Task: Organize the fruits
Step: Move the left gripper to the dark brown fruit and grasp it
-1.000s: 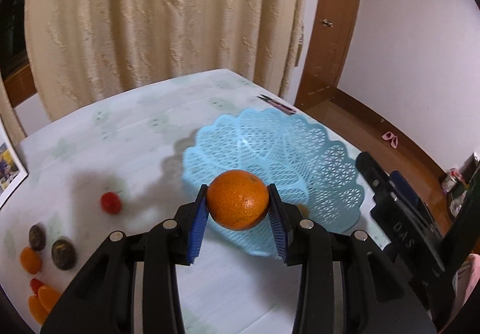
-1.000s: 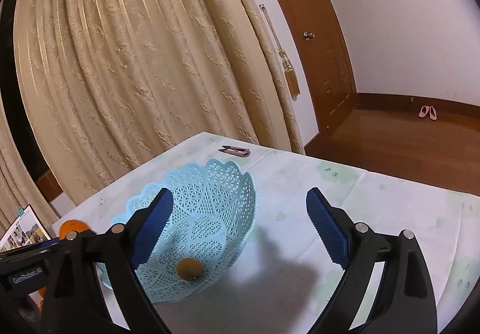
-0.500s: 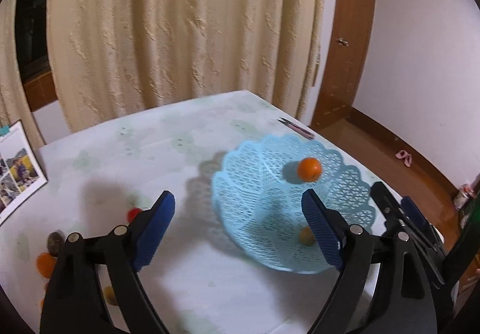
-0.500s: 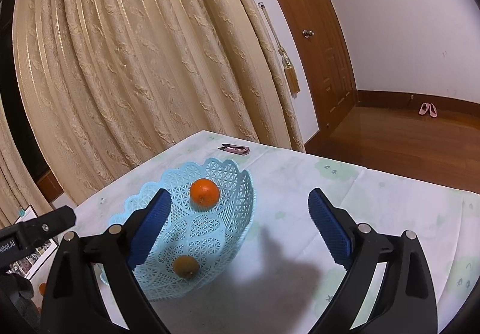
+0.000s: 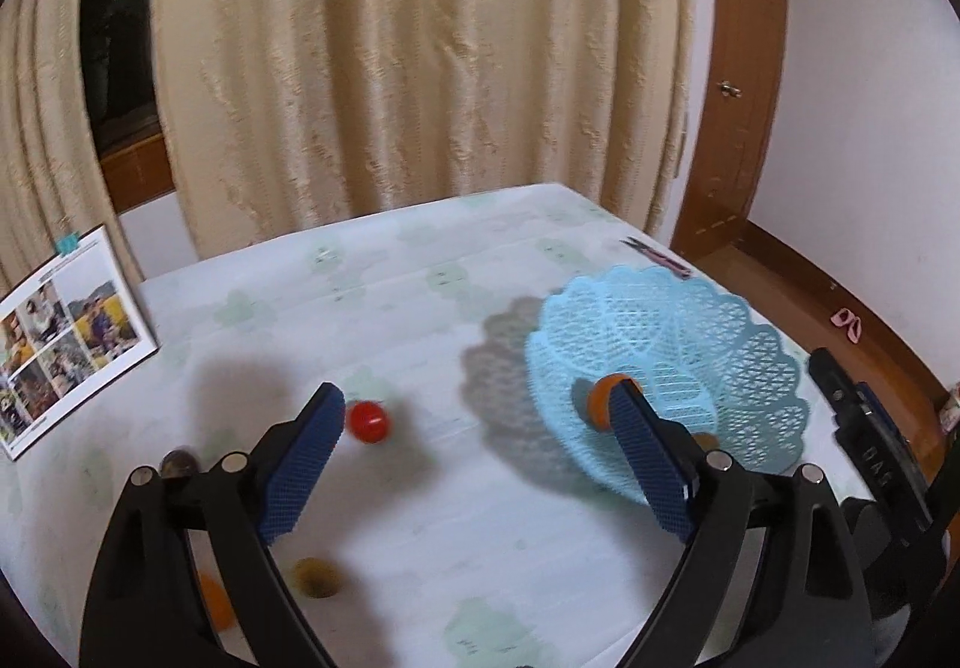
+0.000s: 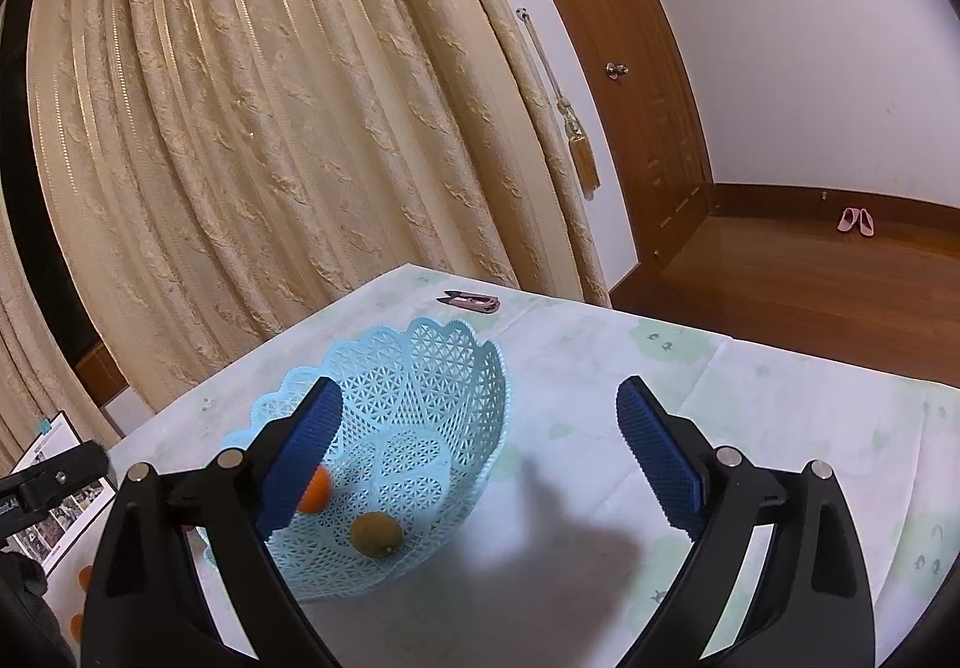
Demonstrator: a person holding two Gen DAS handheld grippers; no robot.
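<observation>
The left gripper (image 5: 480, 458) is hanging over the table with its bumpy blue pads spread wide apart, holding nothing. A round, shiny red fruit (image 5: 368, 422) is lying on the table just beside its left pad. The orange (image 5: 601, 403) is sitting inside the light blue basket (image 5: 750, 368), partly hiding behind the right pad. The right gripper (image 6: 480, 455) is also wide apart and holding nothing. In its view the plastic basket (image 6: 420, 368) is showing lacy holes and a wavy rim, with the orange (image 6: 317, 491) and a small, round brown fruit (image 6: 375, 533) lying in it. The table (image 5: 390, 308) is wearing a pale cloth with faint green shapes.
</observation>
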